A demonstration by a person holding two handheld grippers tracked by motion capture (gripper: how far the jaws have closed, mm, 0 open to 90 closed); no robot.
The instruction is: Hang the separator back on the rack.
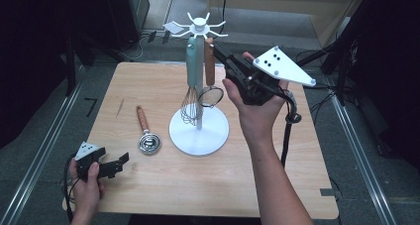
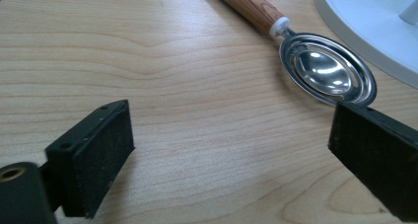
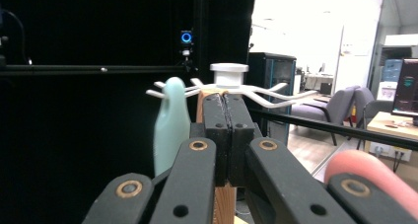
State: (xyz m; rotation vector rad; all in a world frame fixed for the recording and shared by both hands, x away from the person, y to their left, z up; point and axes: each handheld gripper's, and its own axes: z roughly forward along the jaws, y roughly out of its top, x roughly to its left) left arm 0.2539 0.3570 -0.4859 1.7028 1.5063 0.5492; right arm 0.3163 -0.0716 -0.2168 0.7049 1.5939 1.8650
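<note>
A white utensil rack [image 1: 199, 131] stands mid-table, its hooked top [image 3: 229, 73] at my right gripper's height. A whisk with a mint handle [image 1: 192, 66] and a wooden-handled strainer [image 1: 210, 61] hang from it. My right gripper [image 1: 219, 50] is raised at the strainer handle's top. Its jaws are pressed shut [image 3: 226, 98], the wooden handle [image 3: 199, 101] is just behind them, and nothing shows between the pads. A wooden-handled metal egg separator [image 2: 328, 76] lies on the table left of the rack's base. My left gripper [image 2: 229, 125] rests open near the front left, just short of the separator's bowl.
The wooden table [image 1: 163, 185] has bare surface at the front and at the right of the rack. The rack's round base [image 2: 369, 21] sits close beside the separator. Dark stands and cables [image 1: 341, 61] surround the table on the floor.
</note>
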